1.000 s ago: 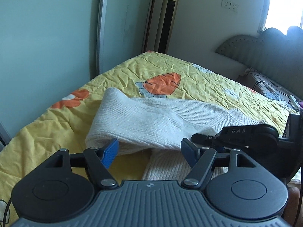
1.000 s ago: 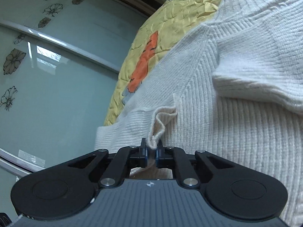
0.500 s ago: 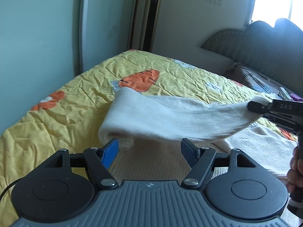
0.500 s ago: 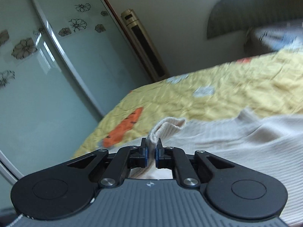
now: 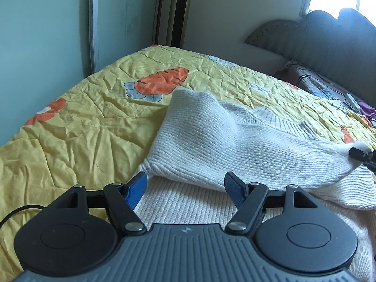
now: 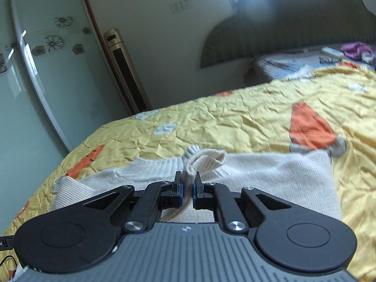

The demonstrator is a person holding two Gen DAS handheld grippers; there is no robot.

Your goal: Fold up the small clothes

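Left wrist view: my left gripper hung with its blue-padded jaws spread wide and empty, low over a cream rib-knit sweater lying flat on the bed. One sleeve, a soft tube of fine ribbing, stretched across the body toward my right gripper at the frame's right edge. The yellow quilt was crinkled, printed with orange carrots.

Right wrist view: my right gripper had its jaws clenched on the sleeve cuff, a folded ribbed band standing up between them. A grey padded headboard curved behind.
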